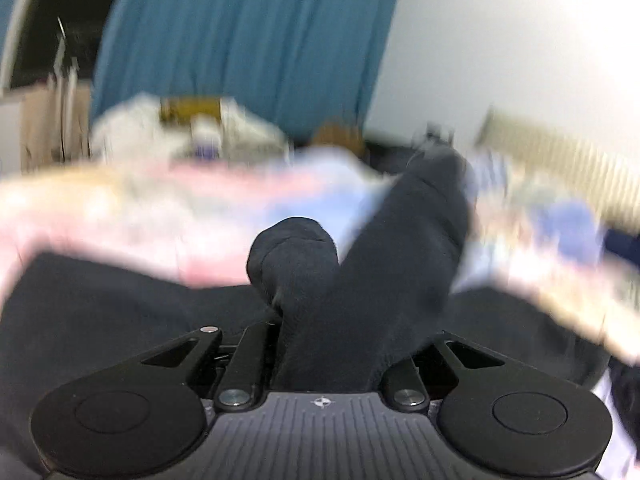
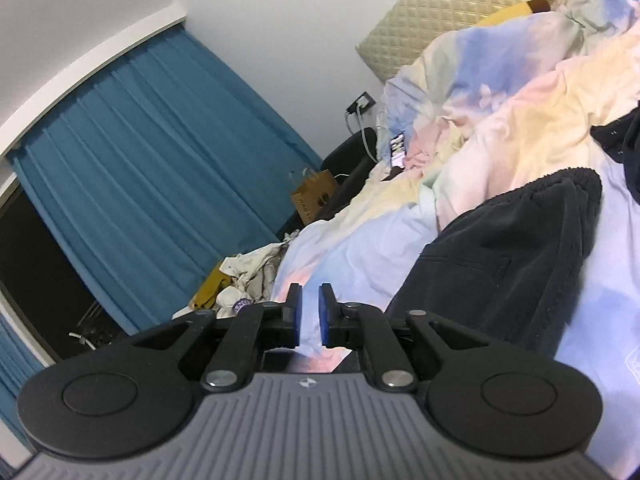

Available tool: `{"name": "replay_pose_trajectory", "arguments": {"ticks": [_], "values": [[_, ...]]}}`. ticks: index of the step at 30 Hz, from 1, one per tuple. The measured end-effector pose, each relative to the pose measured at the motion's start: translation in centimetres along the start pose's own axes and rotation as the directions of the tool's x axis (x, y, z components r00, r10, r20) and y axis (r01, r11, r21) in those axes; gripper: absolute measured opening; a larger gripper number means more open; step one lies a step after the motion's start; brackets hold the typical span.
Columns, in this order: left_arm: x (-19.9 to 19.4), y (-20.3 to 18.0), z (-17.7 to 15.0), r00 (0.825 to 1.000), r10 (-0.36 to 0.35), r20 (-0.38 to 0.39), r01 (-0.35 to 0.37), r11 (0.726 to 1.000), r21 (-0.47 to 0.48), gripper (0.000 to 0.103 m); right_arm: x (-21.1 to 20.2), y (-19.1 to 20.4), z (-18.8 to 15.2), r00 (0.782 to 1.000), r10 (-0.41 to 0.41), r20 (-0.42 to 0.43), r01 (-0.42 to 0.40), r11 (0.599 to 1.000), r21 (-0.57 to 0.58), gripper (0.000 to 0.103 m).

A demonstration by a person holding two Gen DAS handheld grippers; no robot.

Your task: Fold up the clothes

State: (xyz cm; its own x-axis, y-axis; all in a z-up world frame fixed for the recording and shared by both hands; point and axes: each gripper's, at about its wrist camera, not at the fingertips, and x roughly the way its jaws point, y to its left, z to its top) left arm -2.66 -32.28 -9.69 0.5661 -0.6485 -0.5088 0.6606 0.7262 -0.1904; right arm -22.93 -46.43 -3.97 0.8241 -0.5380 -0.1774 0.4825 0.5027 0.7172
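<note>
Left wrist view is pretty smeared, but the main thing reads fine: the left gripper [image 1: 320,344] has a bunch of the dark garment [image 1: 372,280] pinched between its fingers. The fabric comes out of the fingers and runs up toward 1 o'clock, with a rounded fold bulging at about 11 o'clock just above them. You can't see the pads at all, the cloth covers them, so I'd call it closed on the fabric. More of the dark cloth spreads low across the picture from 9 to 3 o'clock, on top of the pastel duvet [image 1: 120,208].

Right wrist view is sharp. The right gripper [image 2: 311,316] has its blue pads parted by a narrow gap with nothing in it, just duvet showing through. From these fingers the garment sits off at 2 o'clock, close beside but not touching, lying on the bed with its long axis running from 5 o'clock up to 1 o'clock, fleecy edge at the far end.

So the left is the one actually on the cloth; my guess is the right needs to swing toward 2 o'clock to take an edge.
</note>
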Motion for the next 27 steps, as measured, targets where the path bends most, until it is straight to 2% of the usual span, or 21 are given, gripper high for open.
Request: {"name": "replay_pose_trajectory", "arguments": {"ticks": [1, 3, 5, 6, 8, 10, 12, 14, 17, 20, 22, 23, 25, 27], "values": [[0.6, 0.3, -0.6, 1.000, -0.010, -0.023, 0.010, 1.000, 0.001, 0.016, 0.2, -0.1, -0.1, 1.000, 0.003, -0.006, -0.003, 1.000, -0.001, 0.015], [1.1, 0.6, -1.5, 0.999, -0.025, -0.032, 0.025, 0.999, 0.024, 0.024, 0.4, -1.0, 0.1, 1.000, 0.005, -0.028, -0.004, 1.000, 0.010, 0.016], [0.9, 0.4, -1.8, 0.999, -0.036, -0.015, 0.037, 0.997, 0.074, 0.058, 1.1, -1.2, 0.0, 0.999, 0.003, -0.048, -0.002, 1.000, 0.021, 0.019], [0.5, 0.3, -1.9, 0.999, -0.037, -0.007, 0.037, 0.994, 0.102, 0.064, 1.5, -1.3, -0.1, 0.998, 0.002, -0.057, -0.001, 1.000, 0.026, 0.021], [-0.3, 0.2, -2.1, 0.999, -0.039, 0.008, 0.037, 0.987, 0.158, 0.091, 2.0, -1.4, -0.3, 0.997, 0.000, -0.074, 0.002, 0.999, 0.037, 0.024], [-1.3, 0.1, -2.0, 0.998, -0.050, 0.023, 0.045, 0.981, 0.187, 0.096, 2.1, -1.3, -0.5, 0.996, -0.001, -0.088, 0.006, 0.999, 0.049, 0.025], [-2.9, 0.4, -1.7, 0.997, -0.079, 0.024, 0.073, 0.979, 0.190, 0.097, 1.9, -0.9, -0.6, 0.996, 0.008, -0.094, -0.004, 0.999, 0.044, 0.026], [-5.8, 1.2, -1.4, 0.996, -0.086, 0.039, 0.078, 0.981, 0.177, 0.097, 1.8, -0.7, -0.7, 0.994, 0.036, -0.101, -0.032, 0.999, 0.042, 0.029], [-10.1, 2.4, -0.9, 0.993, -0.097, 0.063, 0.086, 0.984, 0.159, 0.101, 1.8, -0.5, -0.6, 0.990, 0.077, -0.118, -0.072, 0.996, 0.049, 0.039], [-14.0, 4.2, -0.2, 0.992, -0.091, 0.086, 0.080, 0.989, 0.123, 0.102, 1.9, -0.4, -0.4, 0.982, 0.106, -0.157, -0.095, 0.993, 0.076, 0.043], [-16.3, 6.0, 0.1, 0.993, -0.054, 0.106, 0.043, 0.994, 0.096, 0.102, 2.9, -0.4, -0.2, 0.960, 0.147, -0.236, -0.127, 0.987, 0.100, 0.054], [-17.2, 6.9, 0.1, 0.993, -0.026, 0.114, 0.016, 0.996, 0.086, 0.102, 3.6, -0.3, -0.2, 0.940, 0.174, -0.293, -0.149, 0.983, 0.104, 0.064], [-17.8, 9.4, 0.2, 0.993, 0.048, 0.108, -0.053, 0.998, 0.037, 0.102, 5.4, 0.0, 0.0, 0.896, 0.209, -0.393, -0.186, 0.978, 0.095, 0.073], [-17.7, 12.5, 0.1, 0.994, 0.083, 0.063, -0.079, 0.995, -0.066, 0.102, 7.5, 0.8, 0.3, 0.865, 0.172, -0.471, -0.207, 0.978, -0.023, 0.094]]}}
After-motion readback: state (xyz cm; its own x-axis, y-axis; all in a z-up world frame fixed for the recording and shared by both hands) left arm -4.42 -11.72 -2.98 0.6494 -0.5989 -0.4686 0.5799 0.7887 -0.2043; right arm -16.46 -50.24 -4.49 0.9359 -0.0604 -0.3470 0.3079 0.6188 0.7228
